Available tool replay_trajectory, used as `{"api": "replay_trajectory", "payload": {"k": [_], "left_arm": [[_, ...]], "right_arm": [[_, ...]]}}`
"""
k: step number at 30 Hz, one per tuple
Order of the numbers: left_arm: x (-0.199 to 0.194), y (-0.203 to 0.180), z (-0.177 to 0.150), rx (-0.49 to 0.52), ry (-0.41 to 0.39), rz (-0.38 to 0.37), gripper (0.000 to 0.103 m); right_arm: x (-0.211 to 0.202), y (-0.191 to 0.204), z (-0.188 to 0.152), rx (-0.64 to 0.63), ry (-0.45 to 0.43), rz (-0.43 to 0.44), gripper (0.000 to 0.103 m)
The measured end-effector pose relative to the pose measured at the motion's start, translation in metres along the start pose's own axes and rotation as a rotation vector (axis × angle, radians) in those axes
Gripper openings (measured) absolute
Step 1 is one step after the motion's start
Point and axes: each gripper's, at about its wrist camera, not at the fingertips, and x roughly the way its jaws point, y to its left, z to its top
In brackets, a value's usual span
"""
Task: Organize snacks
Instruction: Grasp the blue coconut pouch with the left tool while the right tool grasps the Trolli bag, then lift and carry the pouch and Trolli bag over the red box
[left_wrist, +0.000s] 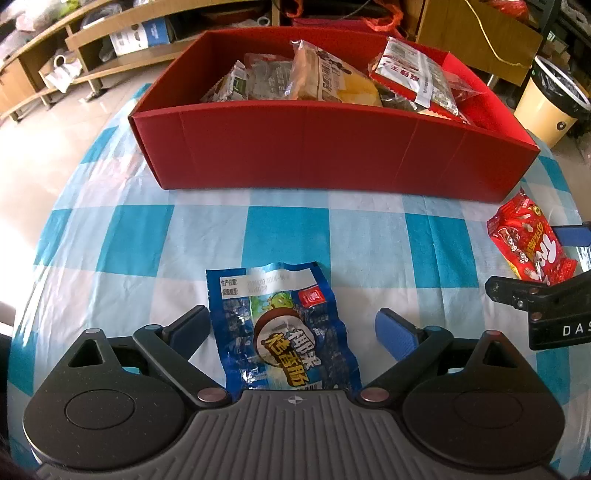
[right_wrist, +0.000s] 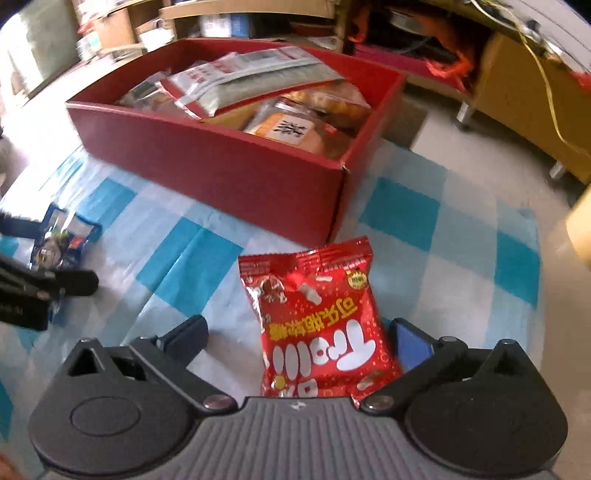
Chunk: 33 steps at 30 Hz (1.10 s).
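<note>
Snack packets lie flat on the checked cloth (left_wrist: 288, 229) near the red box (left_wrist: 332, 155). Blue packet (left_wrist: 280, 332) sits between the spread jaws of the left gripper (left_wrist: 291, 328), red packet (right_wrist: 317, 325) inside the wide-open right gripper (right_wrist: 299, 336). Both look light, soft and crinkly; pinching across the puffy middle seems best.

Both grippers (left_wrist: 291, 328) (right_wrist: 301, 338) angled down, fingers apparently spread wide.

A cream bin (left_wrist: 546, 107) stands beside wooden shelving (left_wrist: 103, 44) beyond the checked tablecloth (left_wrist: 288, 229).
</note>
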Motion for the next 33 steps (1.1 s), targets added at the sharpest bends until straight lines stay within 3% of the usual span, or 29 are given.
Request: {"api": "replay_trajectory", "payload": {"k": [4, 7, 8, 11, 13, 22, 33], "left_arm": [[-0.001, 0.003, -0.006, -0.023, 0.015, 0.018, 0.103], [-0.003, 0.008, -0.013, -0.05, 0.022, 0.027, 0.103], [-0.004, 0.008, -0.014, -0.055, 0.023, 0.029, 0.103], [-0.01, 0.01, -0.015, -0.074, 0.017, 0.027, 0.092], [-0.017, 0.011, -0.015, -0.084, 0.013, 0.024, 0.077], [-0.028, 0.026, -0.013, -0.157, 0.016, -0.012, 0.077], [-0.049, 0.02, -0.006, -0.159, -0.031, -0.064, 0.077]], "right_arm": [[-0.004, 0.001, -0.002, 0.029, -0.001, -0.015, 0.101], [-0.013, 0.008, -0.006, 0.024, -0.019, -0.007, 0.078], [-0.016, 0.009, -0.006, 0.031, -0.025, -0.003, 0.065], [-0.02, 0.013, -0.006, 0.051, -0.029, 0.008, 0.056], [-0.024, 0.016, -0.008, 0.057, -0.031, 0.015, 0.054], [-0.044, 0.018, -0.014, 0.104, -0.076, 0.05, 0.049], [-0.066, 0.016, -0.015, 0.173, -0.136, 0.119, 0.047]]}}
